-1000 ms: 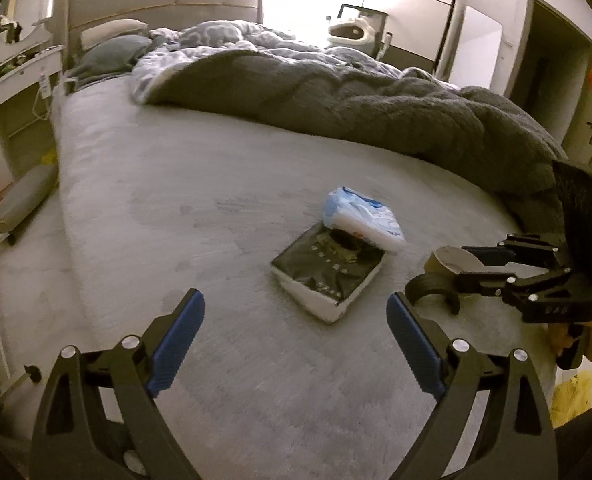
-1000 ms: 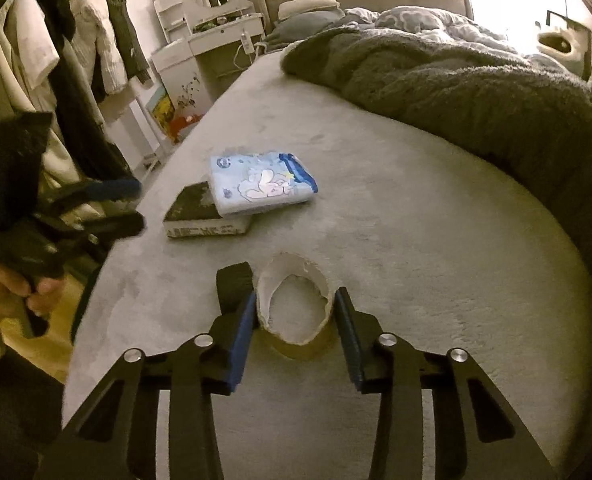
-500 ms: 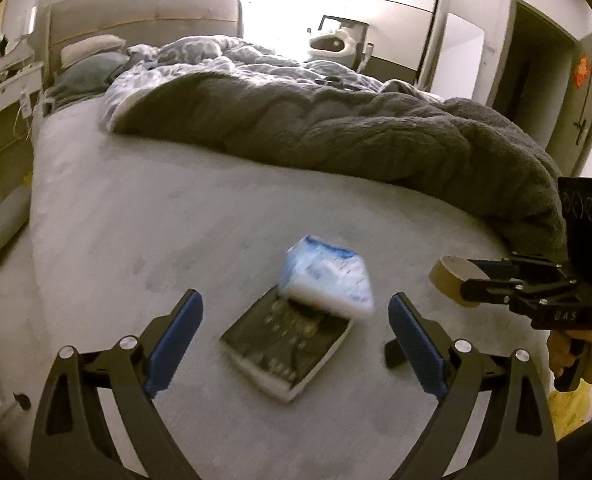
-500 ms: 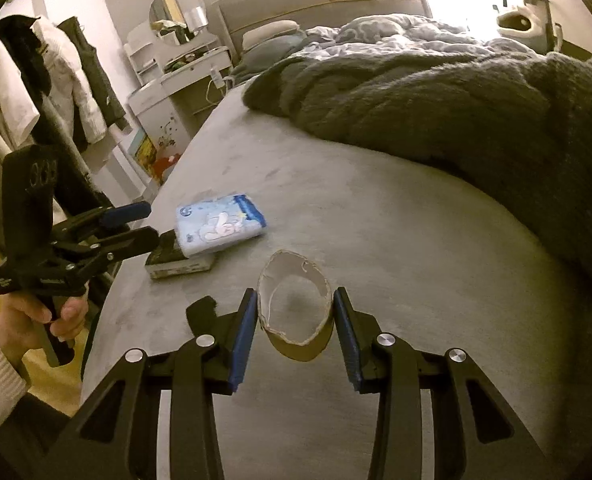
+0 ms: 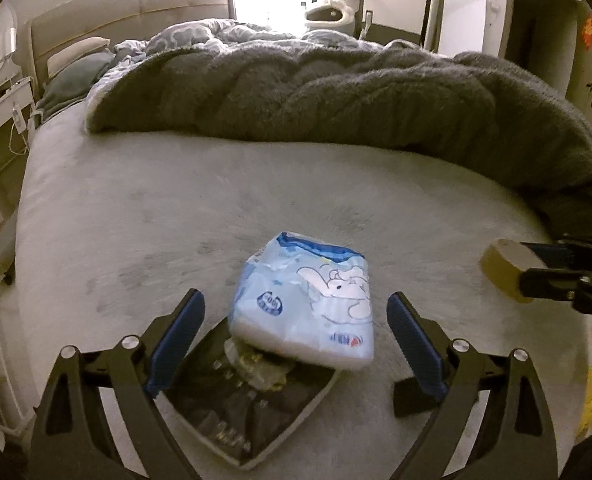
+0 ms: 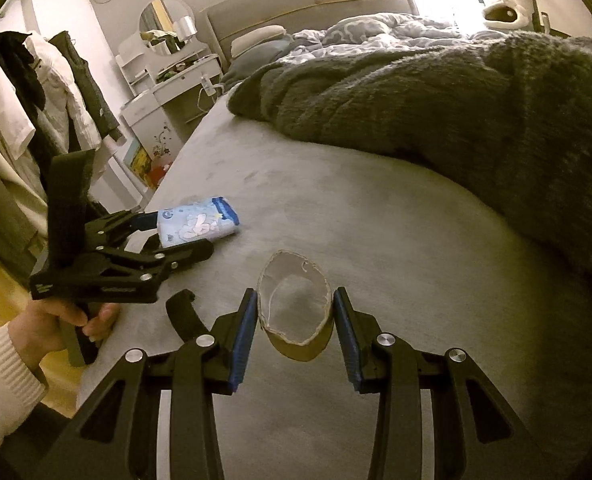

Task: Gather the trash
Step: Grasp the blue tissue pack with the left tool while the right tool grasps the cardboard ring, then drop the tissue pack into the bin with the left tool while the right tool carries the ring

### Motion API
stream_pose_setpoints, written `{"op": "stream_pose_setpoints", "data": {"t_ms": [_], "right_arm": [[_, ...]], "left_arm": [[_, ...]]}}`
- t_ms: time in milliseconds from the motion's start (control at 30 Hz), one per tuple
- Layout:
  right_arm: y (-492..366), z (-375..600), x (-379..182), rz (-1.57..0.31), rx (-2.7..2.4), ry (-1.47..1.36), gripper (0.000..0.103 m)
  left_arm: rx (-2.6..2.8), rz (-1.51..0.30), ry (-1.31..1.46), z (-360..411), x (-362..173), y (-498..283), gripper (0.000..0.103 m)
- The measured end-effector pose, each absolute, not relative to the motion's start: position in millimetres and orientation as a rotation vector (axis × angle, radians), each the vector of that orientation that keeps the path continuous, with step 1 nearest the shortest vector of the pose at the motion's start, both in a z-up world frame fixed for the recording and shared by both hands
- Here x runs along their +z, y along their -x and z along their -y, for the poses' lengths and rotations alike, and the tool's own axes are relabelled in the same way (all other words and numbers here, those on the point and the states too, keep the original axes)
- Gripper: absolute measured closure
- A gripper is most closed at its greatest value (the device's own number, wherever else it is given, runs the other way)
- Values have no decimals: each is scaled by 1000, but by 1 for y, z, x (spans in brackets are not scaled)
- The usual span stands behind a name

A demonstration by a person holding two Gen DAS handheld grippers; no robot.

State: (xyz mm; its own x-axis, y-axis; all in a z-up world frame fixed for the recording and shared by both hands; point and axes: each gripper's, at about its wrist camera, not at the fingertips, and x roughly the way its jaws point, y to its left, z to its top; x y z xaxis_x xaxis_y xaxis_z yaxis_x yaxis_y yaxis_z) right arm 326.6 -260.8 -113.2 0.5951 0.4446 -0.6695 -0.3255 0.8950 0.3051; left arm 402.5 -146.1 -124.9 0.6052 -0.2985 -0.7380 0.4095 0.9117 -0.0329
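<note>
While we squeeze a flattened cardboard roll between the blue pads of our right hand-held gripper, raised over the near end of the bed, our left hand-held gripper stands released, its jaws spread wide on either side of a blue tissue pack without touching it. That pack lies partly on top of a dark flat box near the bed's near edge, towards its left side as the right wrist view shows it. Some crumpled clear wrapping sits on the box, tucked under the pack's near end. A thick grey blanket is heaped across the far half of the bed. Our left hand, in a white knitted cuff, grips the handle beside the bed's edge.
</note>
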Motion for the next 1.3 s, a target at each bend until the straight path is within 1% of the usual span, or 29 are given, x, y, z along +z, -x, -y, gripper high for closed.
{"op": "stream_pose_setpoints", "data": {"t_ms": [33,167,233,300,633,1033,1300], "right_arm": [[-327,262,-115,-823,452,-162,64],[-327,263,-118,-833,452,-150,64],[-326,263,-118,-834,451,-144,64],[-325,263,-117,-830,450,-145,64],[-321,252,-99,-787,439,-155,64],[-310,214,-91,-793,414,-160,64],[-294,194,-78,-767,410,-177,64]], "left_arm": [[-405,-828,-150,147,-126,-404,18],[-389,-835,-150,149,-125,-408,29],[-381,-842,-140,148,-126,-411,43],[-372,-833,-140,149,-123,-410,47],[-368,-752,-89,142,-87,-384,48],[-320,-725,-13,100,-65,-335,48],[-351,-654,44,73,-43,-304,48]]}}
